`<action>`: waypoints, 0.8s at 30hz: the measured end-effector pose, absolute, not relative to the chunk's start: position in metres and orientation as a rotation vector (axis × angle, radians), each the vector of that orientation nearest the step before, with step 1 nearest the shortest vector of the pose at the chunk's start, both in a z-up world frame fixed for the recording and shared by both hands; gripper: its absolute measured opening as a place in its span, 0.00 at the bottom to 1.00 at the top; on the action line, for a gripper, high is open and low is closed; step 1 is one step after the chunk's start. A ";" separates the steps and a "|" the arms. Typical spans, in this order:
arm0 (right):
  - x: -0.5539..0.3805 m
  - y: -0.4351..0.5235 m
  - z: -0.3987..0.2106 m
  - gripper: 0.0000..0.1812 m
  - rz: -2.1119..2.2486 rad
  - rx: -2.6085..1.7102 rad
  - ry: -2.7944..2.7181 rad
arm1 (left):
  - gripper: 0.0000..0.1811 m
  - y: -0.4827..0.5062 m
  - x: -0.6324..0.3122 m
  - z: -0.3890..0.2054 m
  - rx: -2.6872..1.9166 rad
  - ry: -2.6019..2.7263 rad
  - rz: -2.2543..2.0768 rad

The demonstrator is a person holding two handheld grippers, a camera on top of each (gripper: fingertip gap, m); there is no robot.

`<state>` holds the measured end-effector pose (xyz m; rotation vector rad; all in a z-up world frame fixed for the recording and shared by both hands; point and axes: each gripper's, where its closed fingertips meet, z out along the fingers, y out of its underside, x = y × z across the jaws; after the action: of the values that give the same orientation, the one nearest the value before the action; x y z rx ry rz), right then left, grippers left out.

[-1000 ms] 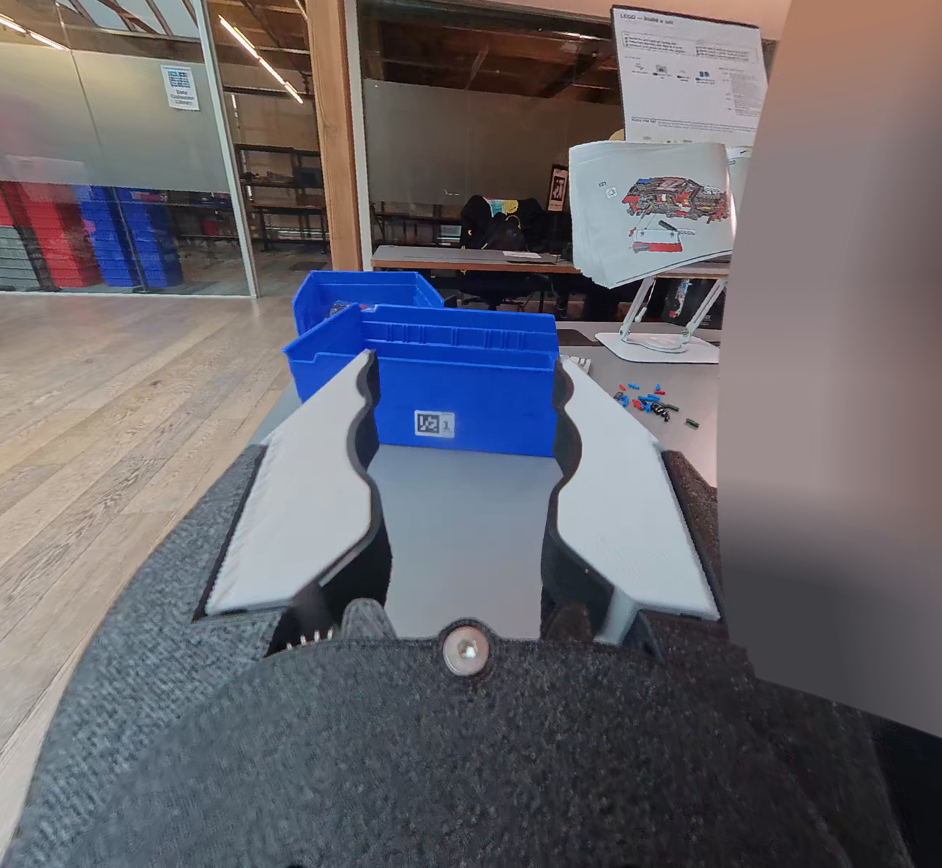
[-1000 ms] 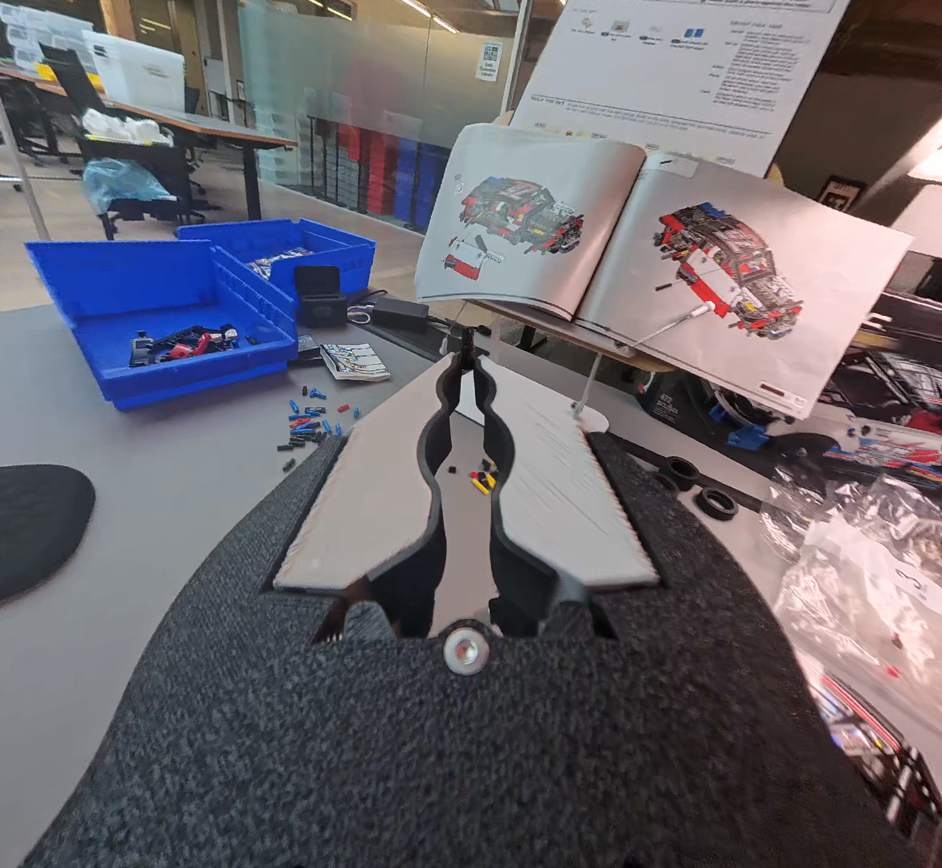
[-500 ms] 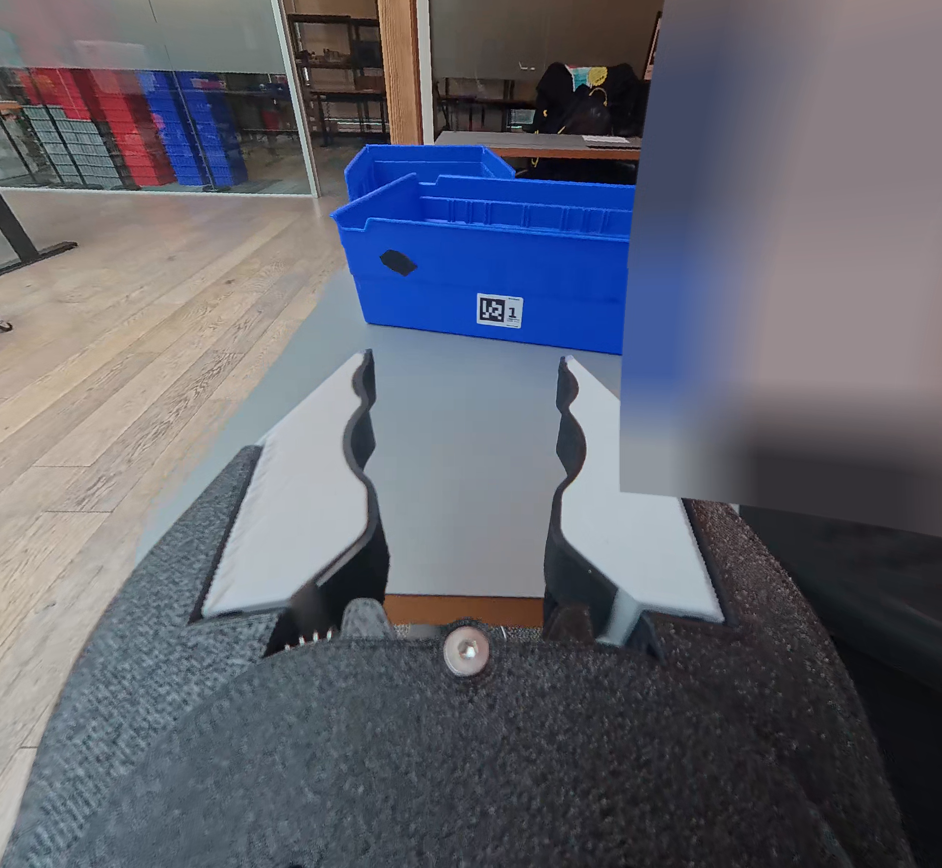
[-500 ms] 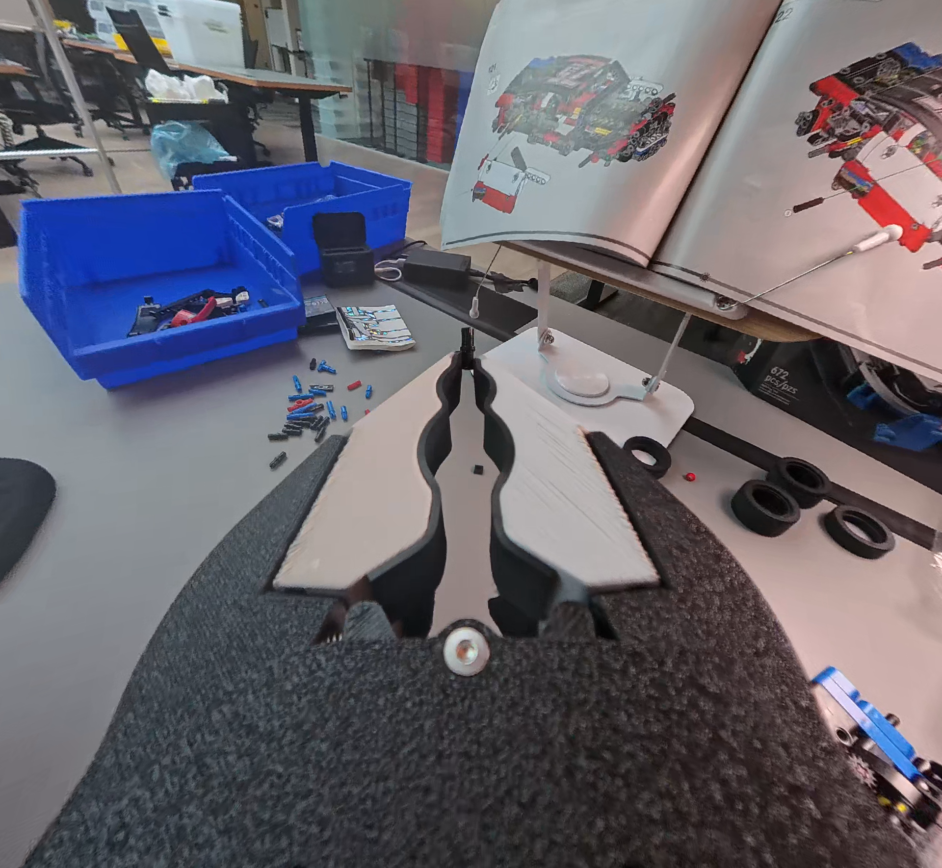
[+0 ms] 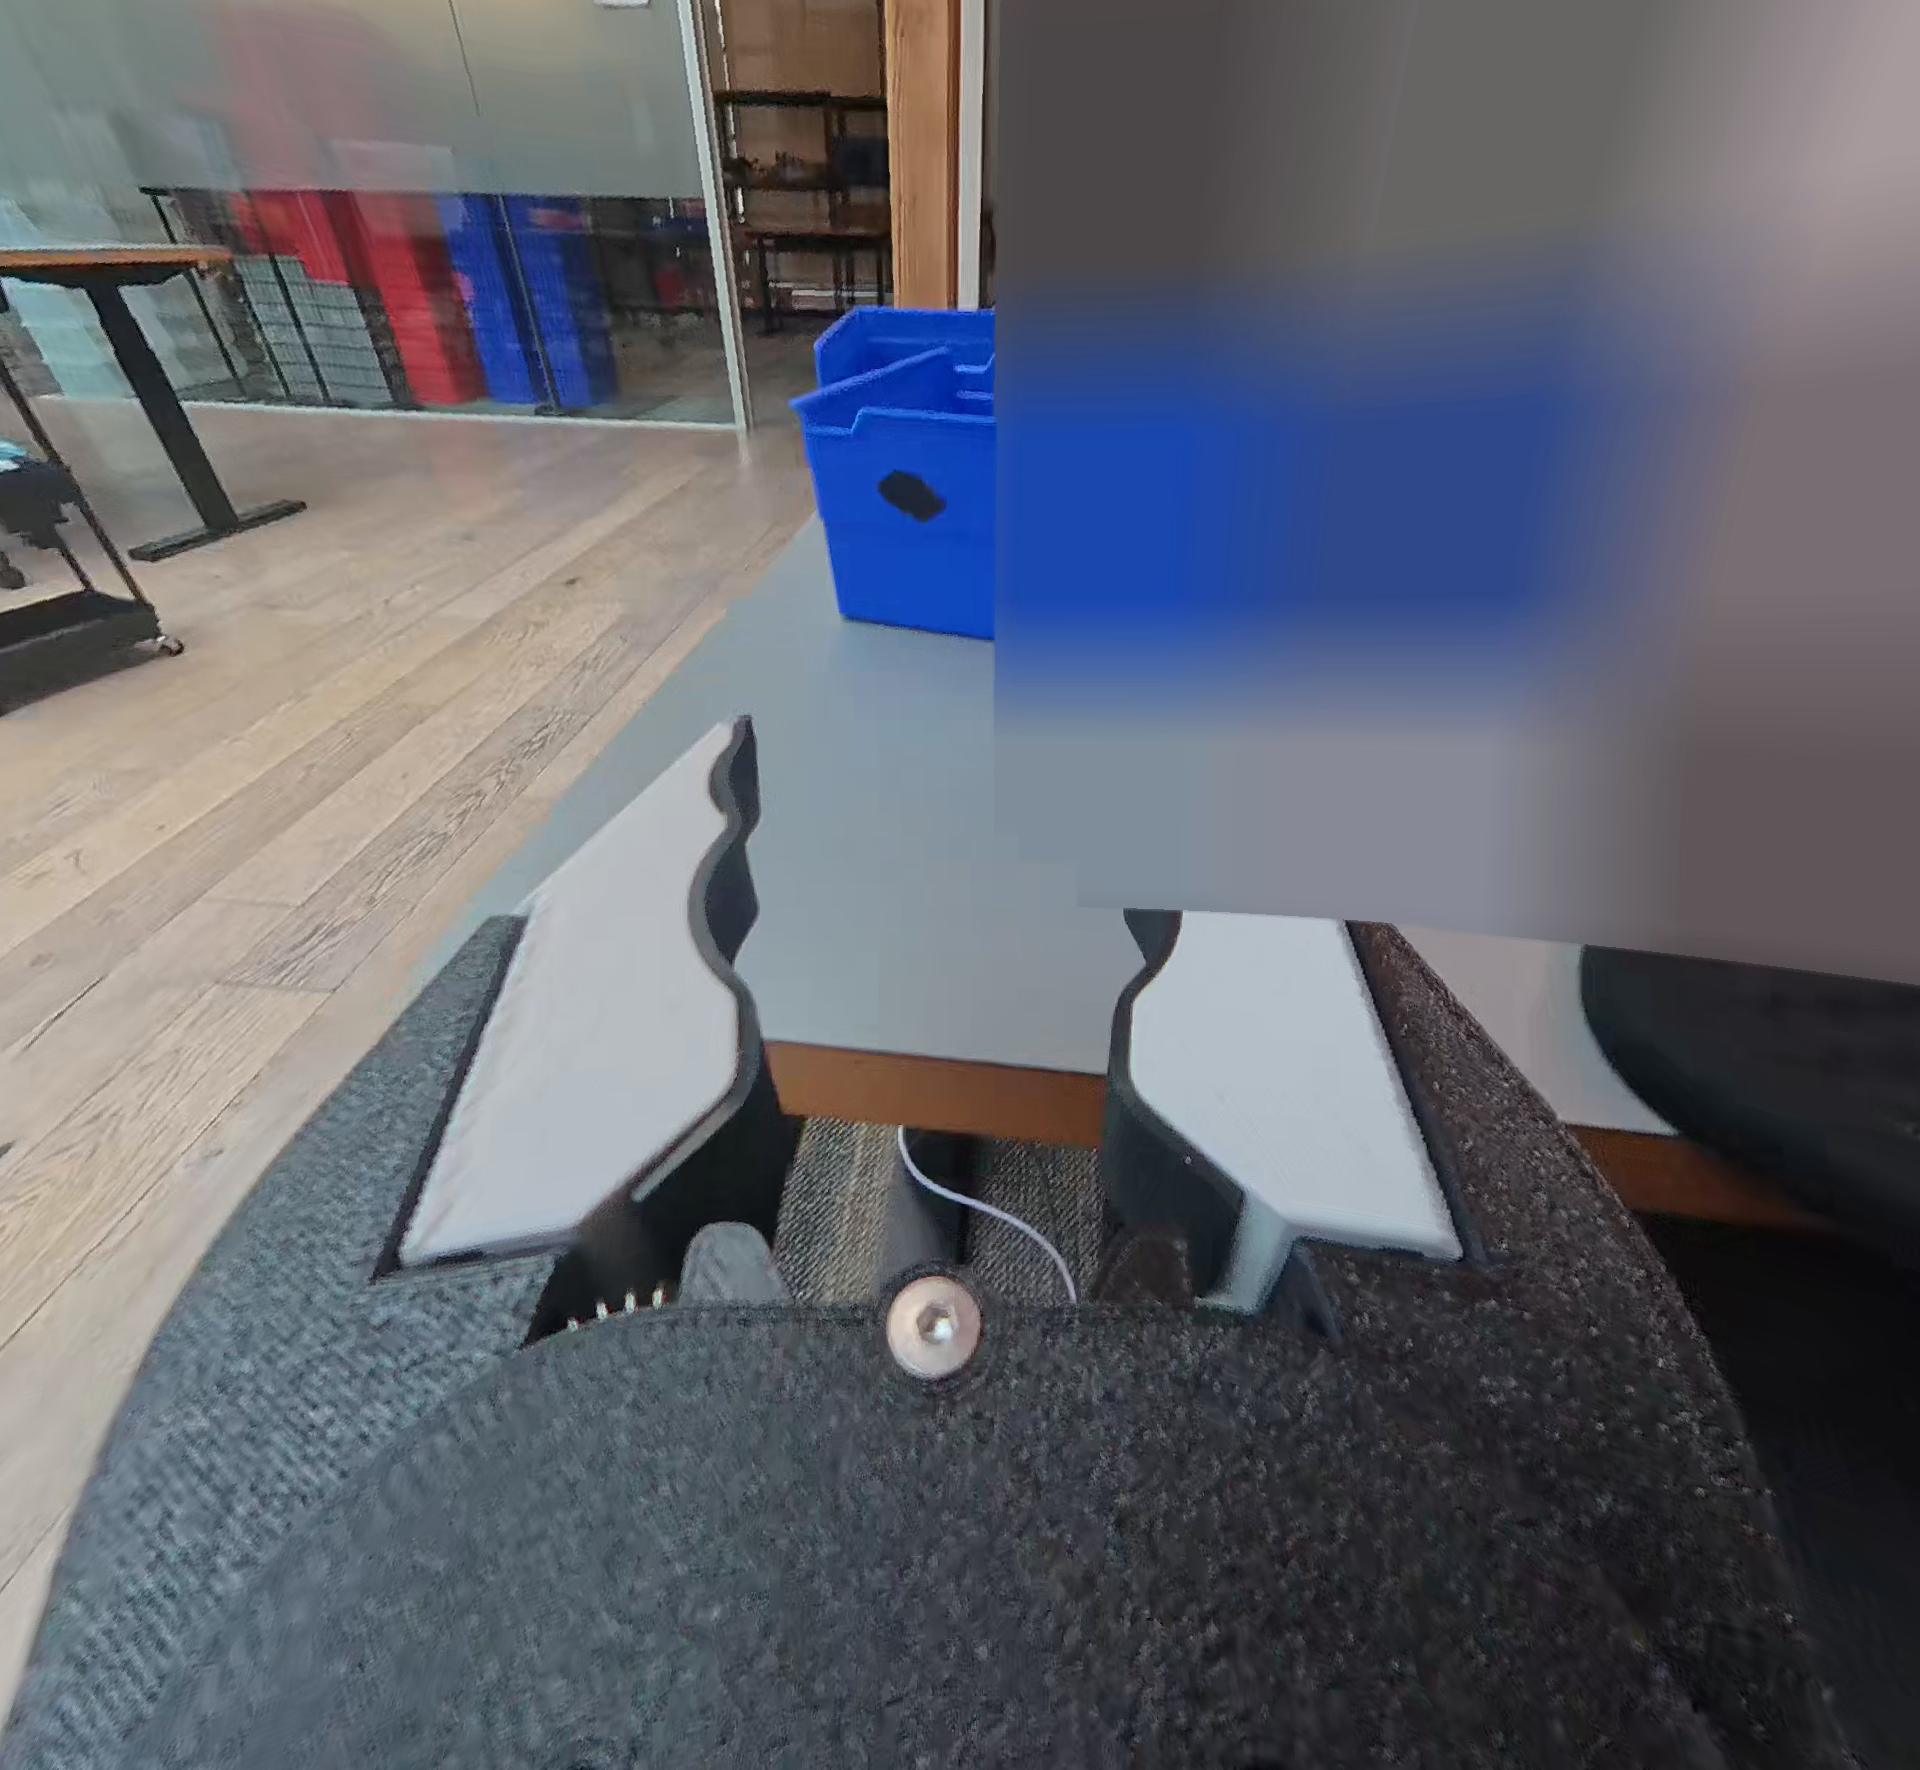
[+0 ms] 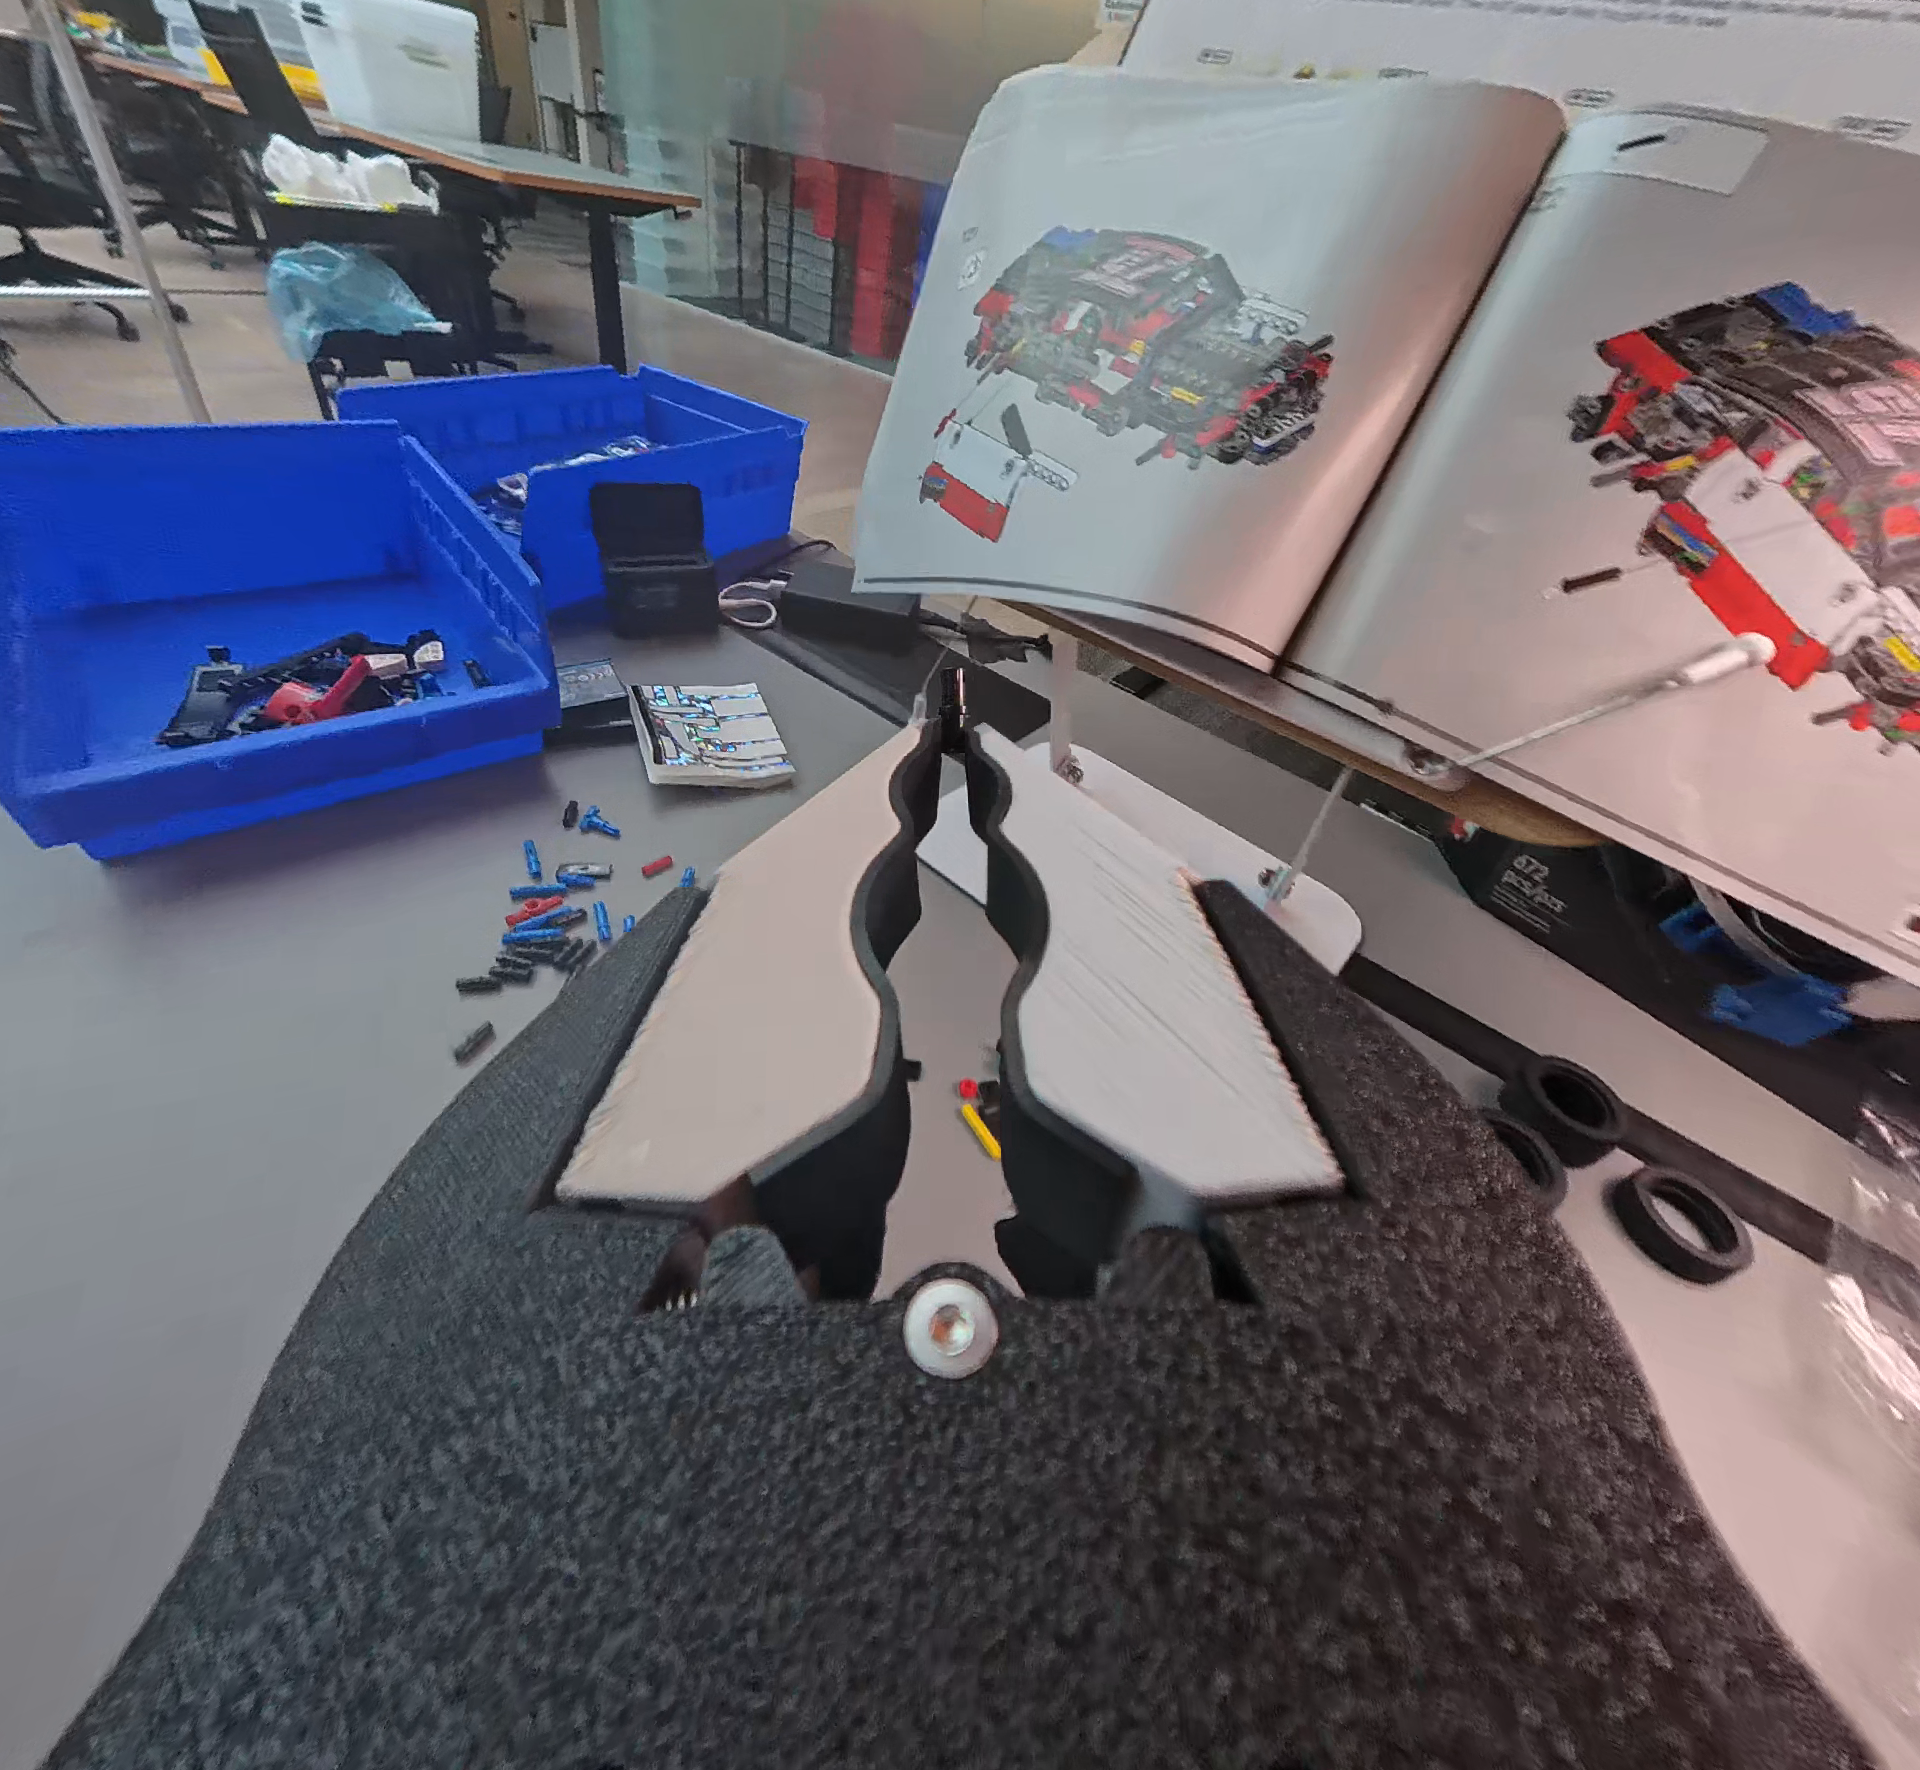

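At centre frame, the right gripper (image 6: 948, 752) pinches a small black pin (image 6: 950, 687) above the grey tabletop (image 6: 260, 1045); the left gripper (image 5: 935, 847) hovers, jaws wide apart, near a blue bin (image 5: 904, 515).

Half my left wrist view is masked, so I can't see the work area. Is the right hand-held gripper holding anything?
Observer: Yes, the right hand-held gripper is shut on a small black pin at its fingertips.
Operator: Where are other loose pieces?
Observer: Small blue, black and red pins lie scattered on the grey table, beside the nearer blue bin.
Operator: Anything to its right?
Observer: An open instruction booklet on a stand, black tyres on the table below.
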<state>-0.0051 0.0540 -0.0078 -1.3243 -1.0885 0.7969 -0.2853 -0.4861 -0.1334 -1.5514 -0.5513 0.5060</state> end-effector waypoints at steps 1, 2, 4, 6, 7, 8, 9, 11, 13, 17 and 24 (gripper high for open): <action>-0.016 0.051 -0.007 0.02 0.803 -1.314 -1.088 | 0.38 -0.491 -0.291 -0.140 -1.578 -0.557 0.520; -0.026 0.047 -0.008 0.02 0.811 -1.307 -1.082 | 0.38 -0.494 -0.297 -0.143 -1.597 -0.556 0.528; -0.035 0.040 -0.015 0.02 0.827 -1.315 -1.071 | 0.39 -0.495 -0.306 -0.140 -1.615 -0.534 0.550; -0.032 0.033 -0.024 0.02 0.818 -1.323 -1.070 | 0.39 -0.492 -0.312 -0.132 -1.617 -0.500 0.573; -0.026 0.031 -0.027 0.02 0.815 -1.324 -1.060 | 0.39 -0.488 -0.312 -0.128 -1.612 -0.483 0.571; -0.017 0.030 -0.027 0.02 0.823 -1.327 -1.039 | 0.39 -0.484 -0.310 -0.123 -1.604 -0.469 0.563; -0.007 0.029 -0.026 0.02 0.837 -1.331 -1.015 | 0.39 -0.481 -0.307 -0.118 -1.592 -0.459 0.558; 0.017 0.032 -0.023 0.02 0.836 -1.326 -0.965 | 0.39 -0.471 -0.297 -0.105 -1.560 -0.444 0.540; 0.039 0.034 -0.018 0.02 0.859 -1.310 -0.916 | 0.39 -0.456 -0.282 -0.093 -1.539 -0.409 0.501; 0.073 0.035 -0.024 0.02 0.871 -1.303 -0.873 | 0.39 -0.410 -0.257 -0.074 -1.557 -0.344 0.409; 0.102 0.025 -0.063 0.02 0.891 -1.367 -0.872 | 0.39 -0.290 -0.205 -0.058 -1.594 -0.193 0.201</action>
<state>0.1024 0.0250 -0.0625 -1.3669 -0.8716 0.8911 -0.2046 -0.2900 -0.0575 -1.5942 -0.1932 0.2008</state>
